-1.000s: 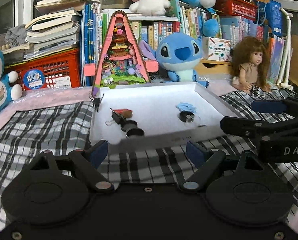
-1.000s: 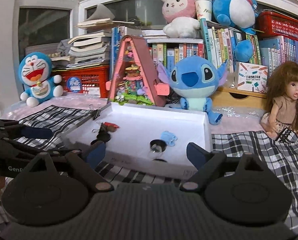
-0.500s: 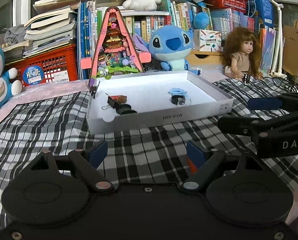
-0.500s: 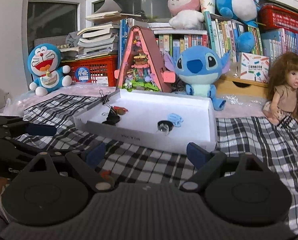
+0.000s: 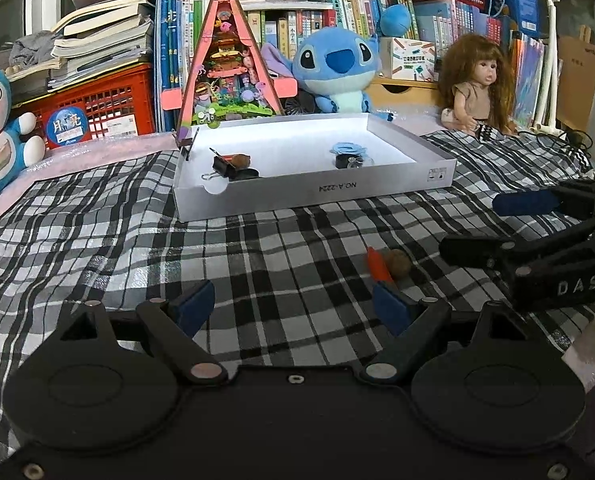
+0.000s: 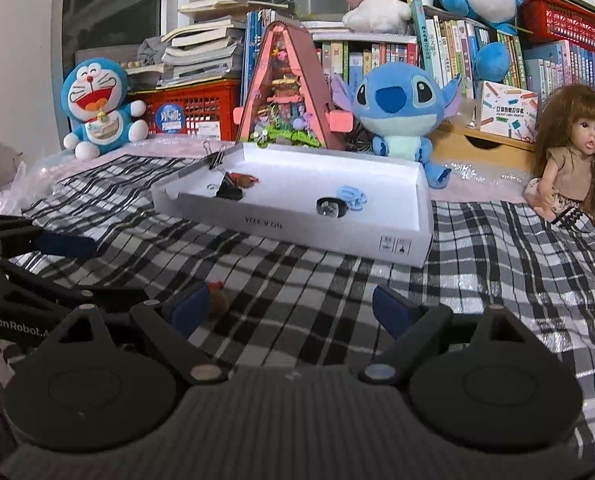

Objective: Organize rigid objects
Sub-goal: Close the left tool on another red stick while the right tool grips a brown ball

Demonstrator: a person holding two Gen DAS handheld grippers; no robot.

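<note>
Walnut [image 5: 399, 263] and a short orange-red stick [image 5: 378, 267], possibly a crayon, lie touching each other on the checked cloth [image 5: 257, 264], outside the white tray [image 5: 317, 194] and well short of its near wall.

Left side, on the tray floor: black binder clip [image 5: 222, 166], a brown nut-like piece [image 5: 239, 159] against it, a dark round lid [image 5: 246, 175] just in front. One more binder clip [image 5: 185, 145] is clamped on the tray's left rim.

Tray, right of middle: pale blue piece [image 5: 347, 147] touching a small black round item [image 5: 347, 160].

Progress, as I judge it: several small items are already in the tray; the walnut and the stick look to be what remains, so the job seems past halfway.

Orientation: the stick's long axis runs away from the left camera, leaning slightly left, far end toward the tray. Which end is the tip I cannot tell. The walnut is roundish, no clear axis.

Left gripper [image 5: 293, 310]: jaws spread wide, nothing between them; its right pad sits just short of the stick.

Right gripper [image 6: 291, 306]: likewise spread and empty; the two loose items show just beside its left pad.
</note>
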